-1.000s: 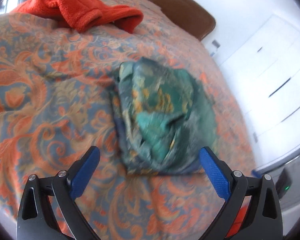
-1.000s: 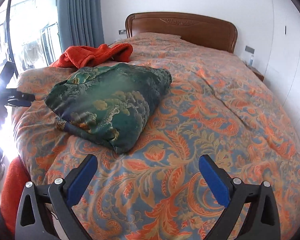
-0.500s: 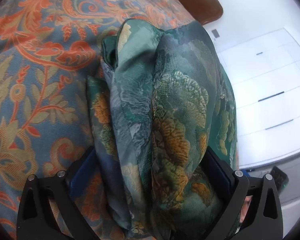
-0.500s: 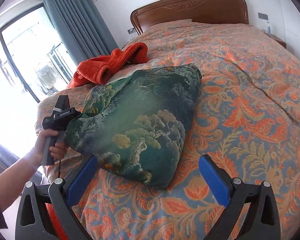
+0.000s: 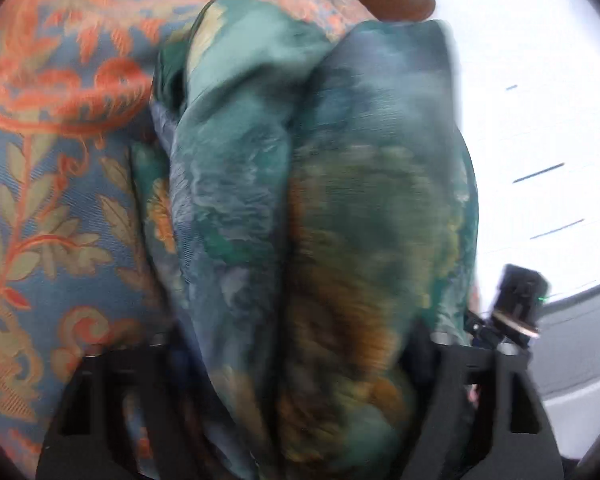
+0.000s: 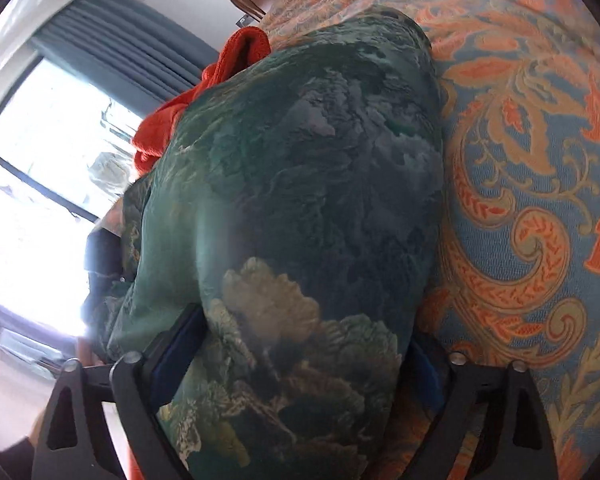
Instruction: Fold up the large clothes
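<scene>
The folded green garment (image 6: 300, 200) lies on the bed (image 6: 540, 160), bulging between the fingers of both tools: the right tool (image 6: 300, 364) straddles 1 end, the left tool (image 5: 296, 344) the other, each seemingly closing on it, though blur hides contact

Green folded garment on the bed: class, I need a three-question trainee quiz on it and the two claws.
1. True or false: the green garment sits between the fingers of both the left claw and the right claw.
2. Which colour is the other garment behind it? A blue, B orange-red, C white.
3. Fill in: the garment lies on a patterned ____.

Key: 1 true; 2 B; 3 bedspread.
</scene>
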